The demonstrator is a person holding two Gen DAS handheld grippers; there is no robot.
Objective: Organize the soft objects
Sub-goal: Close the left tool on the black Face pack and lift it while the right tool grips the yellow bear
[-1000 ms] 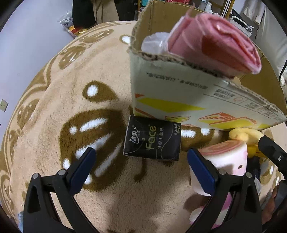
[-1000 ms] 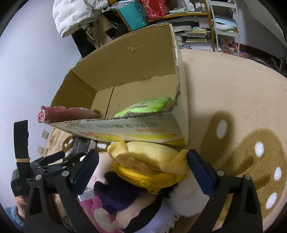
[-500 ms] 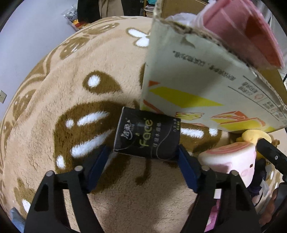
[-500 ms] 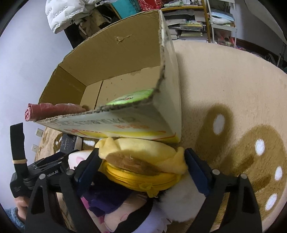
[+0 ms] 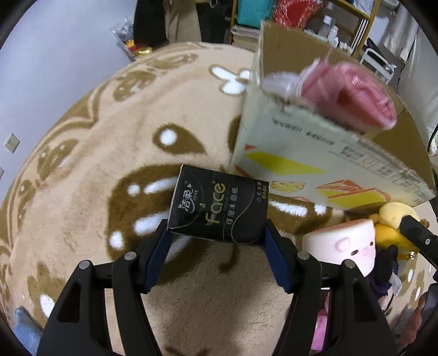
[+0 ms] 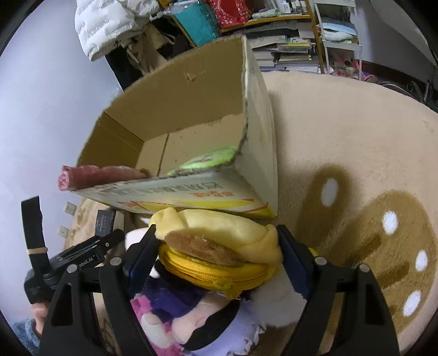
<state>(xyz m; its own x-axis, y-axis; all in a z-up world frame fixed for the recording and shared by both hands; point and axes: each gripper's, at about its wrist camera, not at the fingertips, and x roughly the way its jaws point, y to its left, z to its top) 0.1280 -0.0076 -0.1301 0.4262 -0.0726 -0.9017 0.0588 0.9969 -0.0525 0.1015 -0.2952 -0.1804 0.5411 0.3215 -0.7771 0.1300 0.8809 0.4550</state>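
My left gripper [image 5: 217, 239] is shut on a black tissue pack [image 5: 219, 204] and holds it above the rug, in front of the cardboard box [image 5: 301, 156]. A pink roll [image 5: 353, 98] leans over the box's rim. My right gripper [image 6: 217, 246] is shut on a yellow plush toy [image 6: 216, 232] with a zipper, lifted just in front of the box [image 6: 191, 106]. A green pack [image 6: 208, 160] lies inside the box. The left gripper also shows at the left of the right wrist view [image 6: 90, 252].
A pink-and-white plush cylinder [image 5: 345, 246] and a purple plush doll [image 6: 197, 317] lie on the beige patterned rug [image 5: 82, 164] by the box. Shelves with books [image 6: 290, 52] and clutter stand beyond the rug. A white jacket [image 6: 109, 22] hangs behind the box.
The left gripper moved forward, closed on the black tissue pack and lifted it. The right gripper closed on the yellow plush toy and raised it toward the box.
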